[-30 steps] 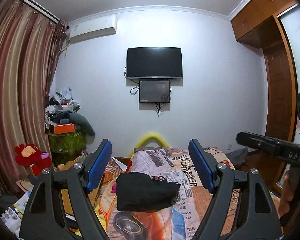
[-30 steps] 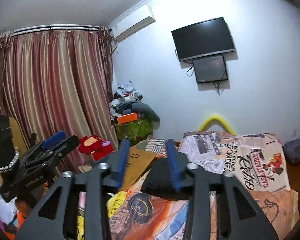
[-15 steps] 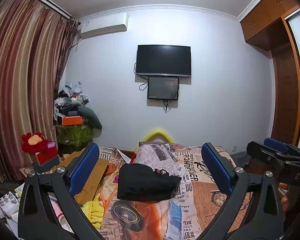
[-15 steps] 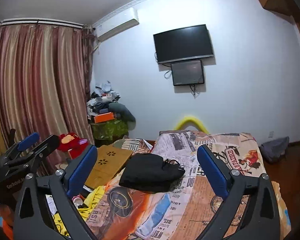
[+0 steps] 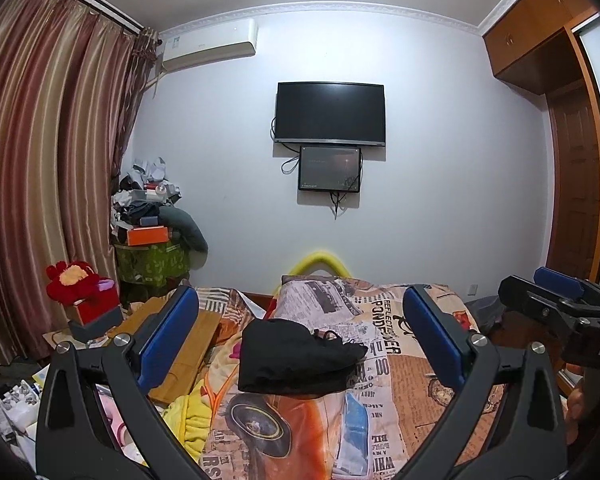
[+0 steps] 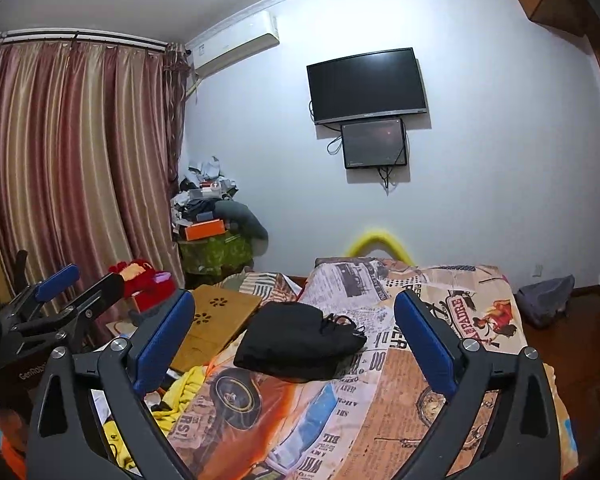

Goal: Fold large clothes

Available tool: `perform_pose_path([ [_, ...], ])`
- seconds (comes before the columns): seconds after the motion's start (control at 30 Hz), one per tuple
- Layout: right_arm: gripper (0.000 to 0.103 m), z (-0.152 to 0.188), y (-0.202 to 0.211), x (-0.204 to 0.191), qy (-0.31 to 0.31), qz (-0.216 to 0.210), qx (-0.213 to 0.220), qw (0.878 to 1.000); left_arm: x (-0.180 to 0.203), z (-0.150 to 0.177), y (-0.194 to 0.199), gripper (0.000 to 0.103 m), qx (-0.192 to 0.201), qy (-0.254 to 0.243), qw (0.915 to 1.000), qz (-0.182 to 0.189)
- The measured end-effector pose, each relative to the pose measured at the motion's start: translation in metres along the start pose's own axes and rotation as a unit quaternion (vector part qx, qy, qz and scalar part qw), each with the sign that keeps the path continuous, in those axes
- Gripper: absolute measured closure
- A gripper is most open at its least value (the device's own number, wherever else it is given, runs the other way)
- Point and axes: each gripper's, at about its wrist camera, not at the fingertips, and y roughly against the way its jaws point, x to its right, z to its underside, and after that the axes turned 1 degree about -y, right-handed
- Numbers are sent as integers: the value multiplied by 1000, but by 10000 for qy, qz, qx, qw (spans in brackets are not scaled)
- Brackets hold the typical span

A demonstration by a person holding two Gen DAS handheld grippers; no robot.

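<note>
Lying folded on "PONDFLOWER"-print bedspread (image 5: 400, 320), black garment (image 5: 296, 356)

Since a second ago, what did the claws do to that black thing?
The right claw was pinched on the folded black garment and has opened wide, letting it go. The left claw opened wider too. Both have backed away. The garment stayed folded on the newspaper-print bedspread.

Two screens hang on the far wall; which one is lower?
The small screen, mounted directly under the big black TV, with cables dangling below it; the TV sits higher and wider.
</note>
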Motion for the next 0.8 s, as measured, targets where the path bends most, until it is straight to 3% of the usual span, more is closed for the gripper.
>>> perform_pose_path([
  [0.8, 4, 4, -2, 0, -56, -16, -218, 9997, 4, 7, -9, 0, -181, 27, 9998, -18],
])
